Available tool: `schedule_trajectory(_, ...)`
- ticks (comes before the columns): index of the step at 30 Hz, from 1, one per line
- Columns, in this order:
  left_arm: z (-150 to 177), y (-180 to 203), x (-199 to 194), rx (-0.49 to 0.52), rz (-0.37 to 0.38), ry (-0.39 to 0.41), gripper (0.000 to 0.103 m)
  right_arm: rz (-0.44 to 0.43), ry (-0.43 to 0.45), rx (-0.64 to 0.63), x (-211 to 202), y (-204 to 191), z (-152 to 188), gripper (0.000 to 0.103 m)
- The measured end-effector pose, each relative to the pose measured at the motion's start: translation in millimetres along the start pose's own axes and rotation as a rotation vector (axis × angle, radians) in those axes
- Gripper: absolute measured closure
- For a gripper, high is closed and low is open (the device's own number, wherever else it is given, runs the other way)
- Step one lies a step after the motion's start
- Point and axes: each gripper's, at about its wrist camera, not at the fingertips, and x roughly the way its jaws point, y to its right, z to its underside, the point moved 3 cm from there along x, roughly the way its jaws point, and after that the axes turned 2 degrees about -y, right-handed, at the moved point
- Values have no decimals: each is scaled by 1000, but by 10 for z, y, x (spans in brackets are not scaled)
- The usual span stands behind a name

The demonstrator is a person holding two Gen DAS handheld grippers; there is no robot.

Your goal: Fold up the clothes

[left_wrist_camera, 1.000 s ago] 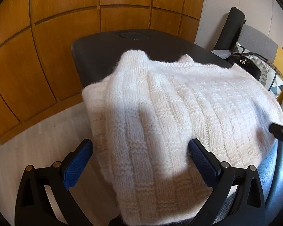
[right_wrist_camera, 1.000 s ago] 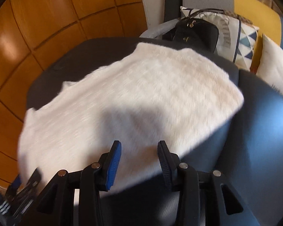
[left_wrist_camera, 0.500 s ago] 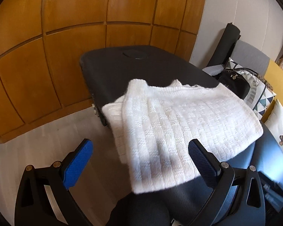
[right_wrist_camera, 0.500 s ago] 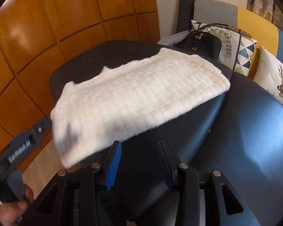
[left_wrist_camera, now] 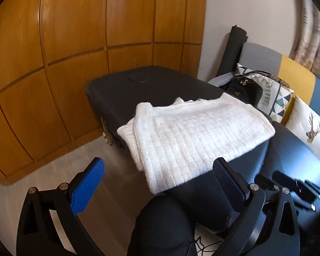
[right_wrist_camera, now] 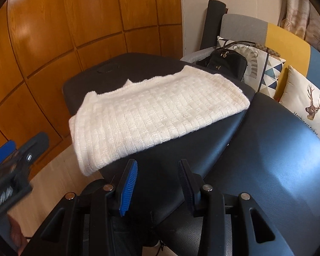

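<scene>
Folded white chunky-knit sweater (left_wrist_camera: 194, 136) lying flat on the near end of a black padded worktop (left_wrist_camera: 125, 87), one corner drooping over the near edge, ribbed cuff or collar bunched at the far left side. Left gripper (left_wrist_camera: 157, 177) held back from the worktop and clear of the knit, jaws spread wide, bright blue ribbed pad on one finger, dark pad on the other, nothing between them. Right gripper (right_wrist_camera: 157, 181) likewise drawn back, jaws partly open with a modest gap, empty, hovering over the dark cushion below the sweater's near edge. Same sweater (right_wrist_camera: 157, 115) seen from the right wrist as a neat rectangle, long side running left to right, well apart from both sets of fingers. Second dark blue padded surface (right_wrist_camera: 283, 160) butting against the worktop on the right. Behind, a wall of orange-brown wooden panels (left_wrist_camera: 74, 42); pale wood floor (left_wrist_camera: 59, 166) below. At the far right, a black handbag with gold clasp (right_wrist_camera: 226, 64) beside a geometric-patterned cushion (right_wrist_camera: 264, 70) and a cream cushion printed with a deer head (right_wrist_camera: 309, 108), on a grey, yellow and blue sofa (right_wrist_camera: 283, 34). Dark-trousered knee of a person (left_wrist_camera: 166, 224) at the bottom of the left wrist view.
</scene>
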Motion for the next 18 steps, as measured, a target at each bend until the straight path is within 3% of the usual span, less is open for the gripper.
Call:
schedule_trajectory(8,76,43,-18,-49,113,-71,0,-17,25,4,-93,24,-5,62)
schedule_trajectory(18,108,146,-32,53,-31,-55,0,12,23,-20,-104,30,33,62)
